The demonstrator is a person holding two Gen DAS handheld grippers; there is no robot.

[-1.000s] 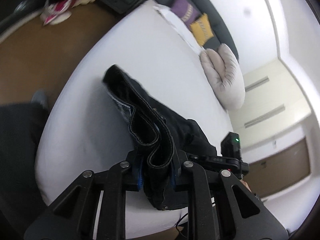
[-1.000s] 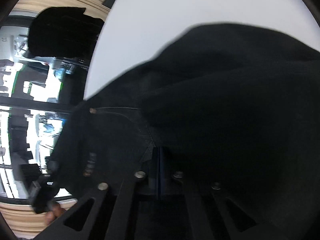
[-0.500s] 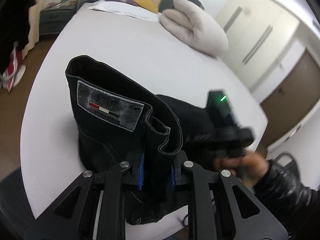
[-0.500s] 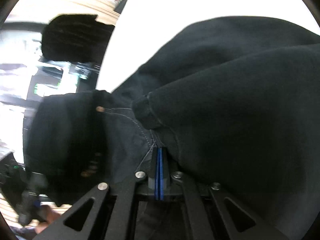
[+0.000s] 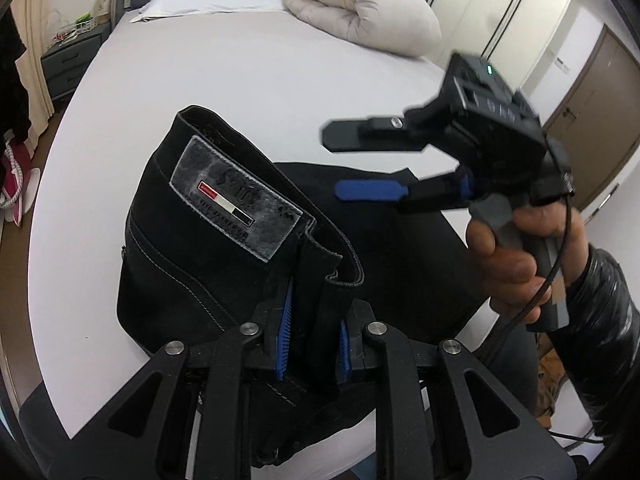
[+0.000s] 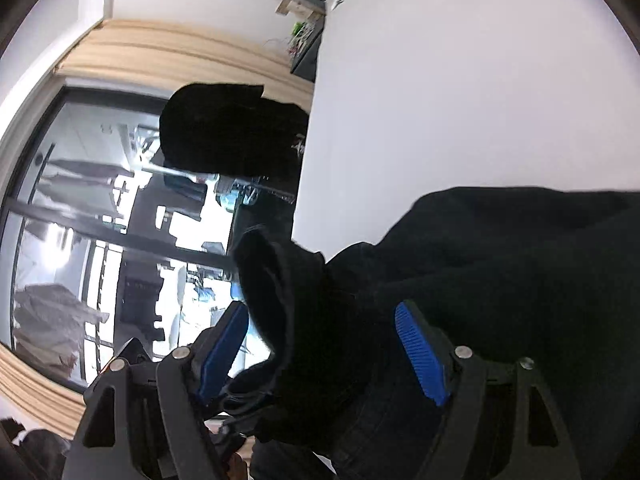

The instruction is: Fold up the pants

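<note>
Black denim, thick and floppy: the pants [image 5: 208, 264] lie on the white bed [image 5: 224, 80], waistband raised in my left claw [image 5: 312, 340], which is clamped on it. My right claw [image 5: 360, 168] has just been opening and holds nothing. Seams and waistband grip best. A grey patch [image 5: 236, 196] carries writing I can't read.

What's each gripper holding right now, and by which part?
The left gripper clamps the black pants by the waistband. The right gripper holds nothing; its jaws have just been opening.
</note>
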